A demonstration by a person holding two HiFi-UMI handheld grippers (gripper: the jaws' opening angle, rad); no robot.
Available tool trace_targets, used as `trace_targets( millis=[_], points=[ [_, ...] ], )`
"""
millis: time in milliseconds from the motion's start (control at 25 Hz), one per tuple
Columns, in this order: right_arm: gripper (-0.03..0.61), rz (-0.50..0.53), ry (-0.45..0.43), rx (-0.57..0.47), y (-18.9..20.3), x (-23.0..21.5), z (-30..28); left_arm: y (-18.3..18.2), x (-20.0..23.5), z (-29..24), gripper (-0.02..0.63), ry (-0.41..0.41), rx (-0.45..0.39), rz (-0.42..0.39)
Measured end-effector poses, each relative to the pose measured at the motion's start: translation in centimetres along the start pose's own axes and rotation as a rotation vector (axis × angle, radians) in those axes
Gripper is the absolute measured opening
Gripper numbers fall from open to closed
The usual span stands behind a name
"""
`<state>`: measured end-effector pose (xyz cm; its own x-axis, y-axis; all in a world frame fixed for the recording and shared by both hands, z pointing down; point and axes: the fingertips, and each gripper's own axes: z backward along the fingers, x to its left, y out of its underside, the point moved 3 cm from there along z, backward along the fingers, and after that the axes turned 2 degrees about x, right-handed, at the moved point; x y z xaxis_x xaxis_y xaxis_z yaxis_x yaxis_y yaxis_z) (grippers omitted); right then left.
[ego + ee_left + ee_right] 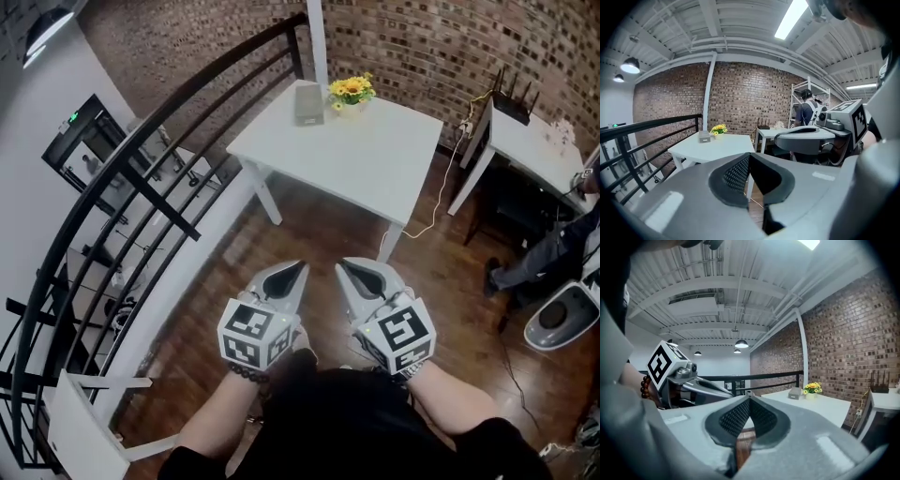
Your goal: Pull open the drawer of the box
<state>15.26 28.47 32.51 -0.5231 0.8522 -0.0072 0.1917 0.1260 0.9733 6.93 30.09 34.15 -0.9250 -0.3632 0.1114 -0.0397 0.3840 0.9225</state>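
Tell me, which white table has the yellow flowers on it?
The nearer, bigger white table: yellow flowers stand beside the grey box on it. The other white table, off to the right, holds a black router.

Open floor runs to the table at 12 o'clock, its near top bare; box and flowers crowd its far edge. Railing blocks 9 to 11 o'clock.

My left grey two-jaw gripper and my right grey two-jaw gripper hang side by side, near each other and well short of the white square table. Both point toward it, tipped slightly down. Each pair of jaws is closed tip to tip on nothing. My bare forearms run back to my body, and a dark bead bracelet circles my left wrist.
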Motion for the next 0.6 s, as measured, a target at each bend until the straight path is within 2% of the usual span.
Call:
trace_targets(
  millis=[280,600],
  points=[
    [-0.009,0.004,0.047,0.008,-1.5,-2.6,-4.9,-2.1,4.8,-3.2,0.015,0.039,-0.011,-0.005],
    [-0.009,0.008,0.094,0.029,-3.8,-3.6,-11.5,-4.3,11.3,-5.2,0.015,0.093,-0.017,-0.005]
  ],
)
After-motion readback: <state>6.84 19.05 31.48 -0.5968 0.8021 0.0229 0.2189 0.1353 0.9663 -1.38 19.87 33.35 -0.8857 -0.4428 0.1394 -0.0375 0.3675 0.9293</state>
